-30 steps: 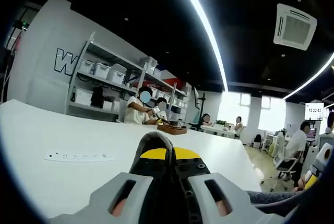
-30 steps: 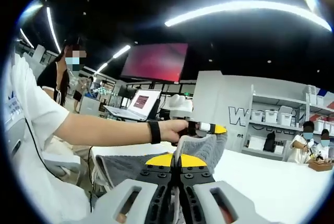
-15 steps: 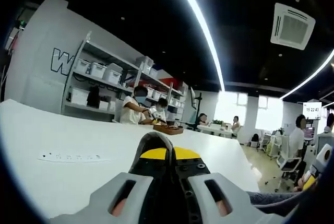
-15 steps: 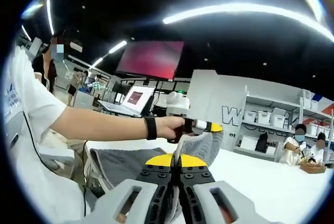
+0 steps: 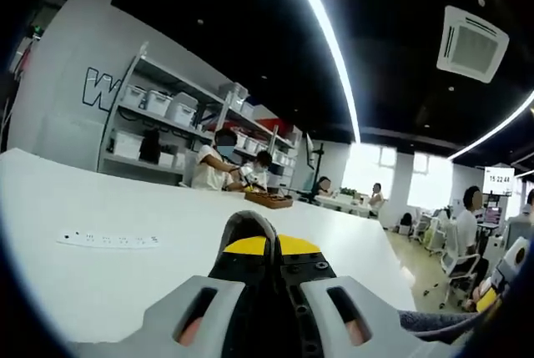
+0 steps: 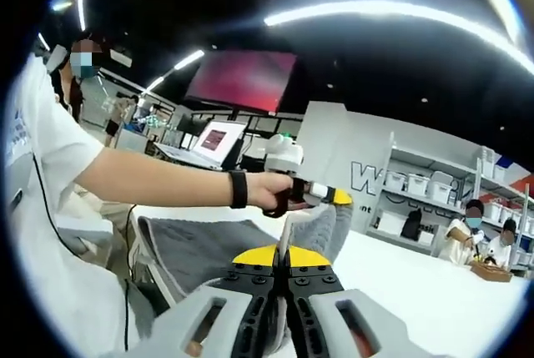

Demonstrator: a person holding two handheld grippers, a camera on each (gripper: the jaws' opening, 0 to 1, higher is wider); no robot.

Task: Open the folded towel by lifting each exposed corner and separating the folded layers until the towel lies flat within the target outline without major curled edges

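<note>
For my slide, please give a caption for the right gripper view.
Both grippers, right and left, pinch the grey towel above the white table.

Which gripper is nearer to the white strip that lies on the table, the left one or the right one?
Left. The white strip lies on the table ahead of the left gripper, to its left. The right gripper is shut on the grey towel, and the strip is not seen near it.

Grey towel (image 6: 213, 245), ribbed texture, paler edge. White table (image 5: 125, 216). Left gripper (image 5: 265, 245) and right gripper (image 6: 279, 251): black bodies, yellow tips, light grey jaw housings. Person's sleeve (image 6: 46, 153) white, wristband (image 6: 239, 189) black. Red screen (image 6: 242, 81). White shelf bins (image 5: 158, 108), brown tray (image 5: 268, 199).
</note>
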